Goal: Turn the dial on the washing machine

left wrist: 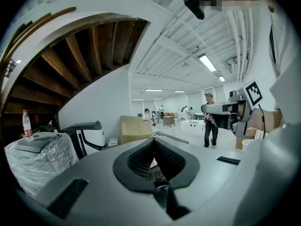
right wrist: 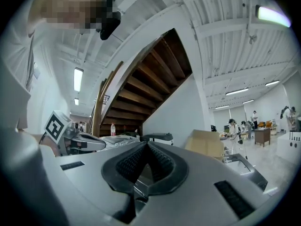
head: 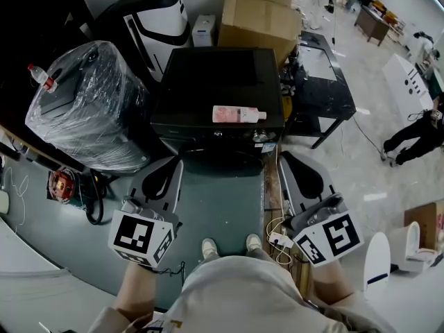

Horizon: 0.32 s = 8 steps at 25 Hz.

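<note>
A pale workshop floor spreads out below, with cardboard boxes behind and a dark wooden staircase overhead. In front of my feet stands the black, box-shaped washing machine, seen from above, with a pink plastic bottle lying on its lid. A small, round silvery knob at the front right edge is probably the dial, though it is too small to be sure.

The left gripper and right gripper both hover just short of the machine's front, jaws pressed together and empty. This fits hands approaching the dial or drawn back from it.

Any grip on that knob wants jaws parted to straddle it, a square approach, a firm close and a roll about its axis.
</note>
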{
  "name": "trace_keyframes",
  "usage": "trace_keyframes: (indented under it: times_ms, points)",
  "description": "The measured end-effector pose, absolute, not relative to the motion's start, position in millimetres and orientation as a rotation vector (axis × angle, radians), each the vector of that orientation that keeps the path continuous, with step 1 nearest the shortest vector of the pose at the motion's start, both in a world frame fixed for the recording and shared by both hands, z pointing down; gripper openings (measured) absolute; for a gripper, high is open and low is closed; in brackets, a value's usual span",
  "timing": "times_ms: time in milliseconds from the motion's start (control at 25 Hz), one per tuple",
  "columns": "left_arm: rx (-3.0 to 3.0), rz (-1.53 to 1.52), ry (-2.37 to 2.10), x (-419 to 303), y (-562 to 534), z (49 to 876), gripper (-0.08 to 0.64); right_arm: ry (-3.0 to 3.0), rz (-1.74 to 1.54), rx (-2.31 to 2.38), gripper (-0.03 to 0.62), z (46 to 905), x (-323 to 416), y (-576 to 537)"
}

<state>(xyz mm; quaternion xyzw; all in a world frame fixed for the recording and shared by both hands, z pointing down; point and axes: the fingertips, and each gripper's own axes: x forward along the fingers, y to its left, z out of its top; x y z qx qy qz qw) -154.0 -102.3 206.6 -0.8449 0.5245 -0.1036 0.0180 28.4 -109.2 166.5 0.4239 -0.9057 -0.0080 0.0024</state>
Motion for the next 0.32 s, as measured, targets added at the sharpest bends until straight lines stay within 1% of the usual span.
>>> trace_keyframes:
  times_ms: [120, 320]
  points:
    - [-2.627, -0.328, 1.609, -150.9, -102.5, 206.0, 0.02, -2.862, 0.033, 1.321, 0.028, 166.8, 28.6, -108.9]
    - [-2.622, -0.323, 1.615, -153.6, -103.1, 203.7, 0.02, -2.858, 0.029, 1.324, 0.028, 167.7, 28.6, -108.0]
